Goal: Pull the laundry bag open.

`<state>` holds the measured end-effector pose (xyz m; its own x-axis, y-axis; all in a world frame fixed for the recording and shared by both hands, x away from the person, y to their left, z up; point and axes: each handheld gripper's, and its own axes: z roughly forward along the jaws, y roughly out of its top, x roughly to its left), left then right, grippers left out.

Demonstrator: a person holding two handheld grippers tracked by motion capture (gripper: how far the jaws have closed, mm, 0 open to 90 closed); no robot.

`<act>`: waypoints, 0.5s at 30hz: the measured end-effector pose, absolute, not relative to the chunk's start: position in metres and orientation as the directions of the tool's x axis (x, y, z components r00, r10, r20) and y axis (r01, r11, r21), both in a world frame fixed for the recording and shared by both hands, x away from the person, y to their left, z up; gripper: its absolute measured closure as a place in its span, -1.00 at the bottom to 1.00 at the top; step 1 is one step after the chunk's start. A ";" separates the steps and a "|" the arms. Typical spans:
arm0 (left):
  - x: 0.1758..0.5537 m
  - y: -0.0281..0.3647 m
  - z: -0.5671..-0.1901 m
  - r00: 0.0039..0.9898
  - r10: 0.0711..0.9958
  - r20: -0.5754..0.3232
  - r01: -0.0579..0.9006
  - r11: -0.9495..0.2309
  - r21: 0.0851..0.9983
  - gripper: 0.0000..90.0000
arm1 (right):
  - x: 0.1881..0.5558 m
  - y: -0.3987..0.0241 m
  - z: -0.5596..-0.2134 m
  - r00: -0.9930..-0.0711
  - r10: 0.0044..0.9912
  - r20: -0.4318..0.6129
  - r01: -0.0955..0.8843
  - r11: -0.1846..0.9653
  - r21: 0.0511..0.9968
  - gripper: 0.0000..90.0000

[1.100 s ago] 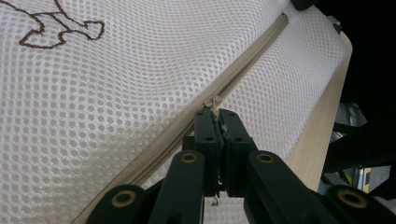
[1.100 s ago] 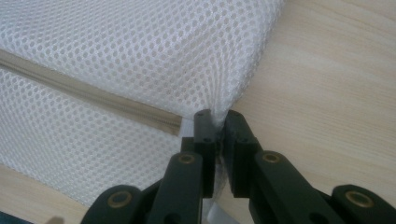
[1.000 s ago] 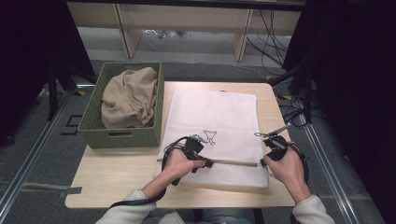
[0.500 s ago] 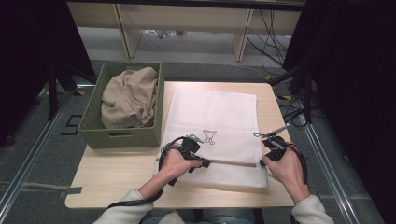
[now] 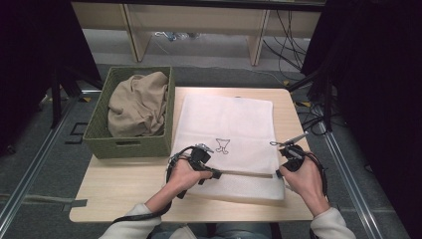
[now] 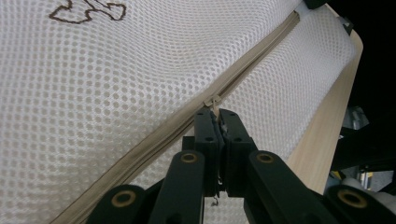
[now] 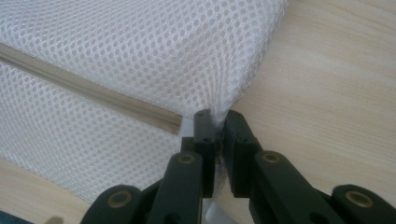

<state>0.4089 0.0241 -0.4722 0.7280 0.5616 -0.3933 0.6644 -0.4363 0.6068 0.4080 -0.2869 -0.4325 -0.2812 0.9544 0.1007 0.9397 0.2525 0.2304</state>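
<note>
jaws of both grippers pinch the mesh bag point(image 5: 226, 124): zipper pull point(image 6: 213, 101), corner.

Left hand-held gripper point(image 5: 215, 174) on the near left part of the mesh bag point(image 5: 226, 124), at the zipper pull point(image 6: 213, 101). Right hand-held gripper point(image 5: 279, 172) at the bag's near right corner, at the zipper's point(image 5: 244, 174) far end. Zipper stretched between the two. Bag flat on the desk point(image 5: 119, 191), reaching away beyond both. Basket point(image 5: 129, 147) left of and beyond the left hand-held gripper, on the desk's left edge, just beside the bag. Cloth point(image 5: 137, 104) inside the basket. Bare desk strip right of the right hand-held gripper.
</note>
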 end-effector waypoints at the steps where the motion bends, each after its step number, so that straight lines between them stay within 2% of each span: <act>1: 0.409 0.025 -0.472 0.730 0.560 -0.392 0.663 -0.439 0.607 0.92 | 0.408 -0.287 -0.433 -0.281 0.954 0.101 0.940 0.252 0.230 0.89; 15: 0.408 0.030 -0.475 0.716 0.571 -0.400 0.676 -0.427 0.600 0.92 | 0.408 -0.286 -0.434 -0.280 0.954 0.105 0.941 0.252 0.227 0.89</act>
